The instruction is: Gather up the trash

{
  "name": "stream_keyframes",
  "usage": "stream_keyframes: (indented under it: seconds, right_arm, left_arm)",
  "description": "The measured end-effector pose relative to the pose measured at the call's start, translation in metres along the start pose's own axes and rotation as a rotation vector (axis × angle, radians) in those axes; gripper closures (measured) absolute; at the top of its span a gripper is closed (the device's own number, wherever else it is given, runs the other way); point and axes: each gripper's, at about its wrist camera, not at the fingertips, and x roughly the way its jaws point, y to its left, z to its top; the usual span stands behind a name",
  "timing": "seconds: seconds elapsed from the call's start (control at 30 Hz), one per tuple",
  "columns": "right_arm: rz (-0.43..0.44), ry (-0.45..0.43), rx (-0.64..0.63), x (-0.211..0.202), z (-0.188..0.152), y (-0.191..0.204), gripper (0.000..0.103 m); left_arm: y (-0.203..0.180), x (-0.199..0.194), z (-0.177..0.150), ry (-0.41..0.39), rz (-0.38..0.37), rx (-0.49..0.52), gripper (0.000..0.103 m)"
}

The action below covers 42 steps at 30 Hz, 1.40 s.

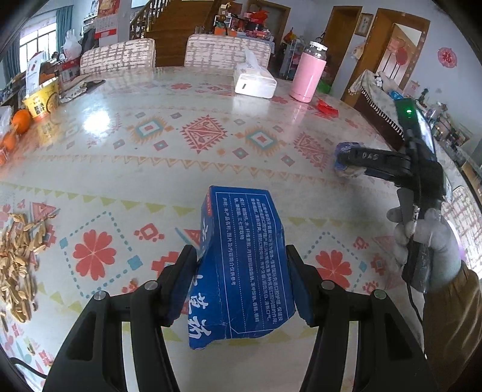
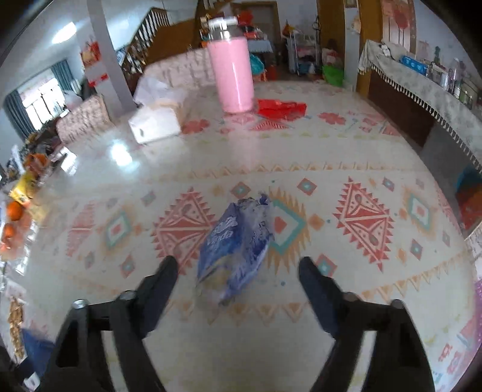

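The left gripper (image 1: 242, 282) is clamping a crushed blue cardboard box with white printed text (image 1: 241, 265) between its two black fingers, both pads pressing on the box's sides, which is sitting raised over the table's near part. The right gripper (image 2: 238, 271) is standing with its jaws apart, and a crumpled blue-and-white plastic wrapper (image 2: 238, 244) is lying on the cloth between and just ahead of its fingertips, untouched by either finger. In the left wrist view that wrapper (image 1: 346, 159) is showing at about three o'clock, with a grey-gloved hand (image 1: 421, 238) gripping the right tool's handle.

The patterned vinyl tablecloth with red flowers and diamonds (image 1: 150, 156) is leaving wide open room through the centre. A heap of pale sunflower-seed shells (image 1: 18, 259) is lying at nine o'clock near the left edge, with a yellow paper noodle cup (image 1: 42, 99) and oranges (image 1: 21, 120) at ten o'clock. At twelve o'clock a white tissue box (image 1: 256, 81) is standing near the far edge; a tall pink bottle with a clear lid (image 2: 232, 75) is standing at one o'clock, a flat red wrapper (image 2: 280, 108) just beside it. Two fabric-covered chair backs (image 1: 117, 55) are lining the far edge, with a wooden staircase (image 1: 180, 21) behind. The right table edge is running past a cloth-covered sideboard (image 2: 421, 90).
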Motion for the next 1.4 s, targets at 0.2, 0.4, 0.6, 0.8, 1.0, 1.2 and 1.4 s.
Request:
stream_keyframes:
  seconds: [0.2, 0.4, 0.6, 0.8, 1.0, 1.2, 1.4]
  right_arm:
    - [0.052, -0.011, 0.01, -0.018, -0.014, -0.005, 0.07]
    - [0.174, -0.044, 0.077, -0.073, -0.047, -0.03, 0.07]
    - [0.22, -0.079, 0.128, -0.116, -0.088, -0.058, 0.07]
    - [0.178, -0.143, 0.123, -0.147, -0.117, -0.077, 0.07]
    - [0.165, -0.194, 0.137, -0.171, -0.138, -0.098, 0.07]
    - [0.146, -0.239, 0.157, -0.185, -0.154, -0.119, 0.069]
    - [0.145, -0.262, 0.178, -0.192, -0.167, -0.139, 0.069]
  left_arm:
    - [-0.001, -0.003, 0.003, -0.013, 0.018, 0.009, 0.045]
    - [-0.015, -0.006, 0.004, -0.029, 0.031, 0.042, 0.045]
    - [-0.04, -0.012, 0.002, -0.041, 0.035, 0.092, 0.045]
    - [-0.072, -0.022, -0.004, -0.066, 0.052, 0.158, 0.045]
    - [-0.1, -0.03, -0.008, -0.085, 0.058, 0.197, 0.045]
    - [-0.128, -0.032, -0.013, -0.094, 0.079, 0.244, 0.045]
    - [-0.152, -0.033, -0.02, -0.097, 0.084, 0.276, 0.045]
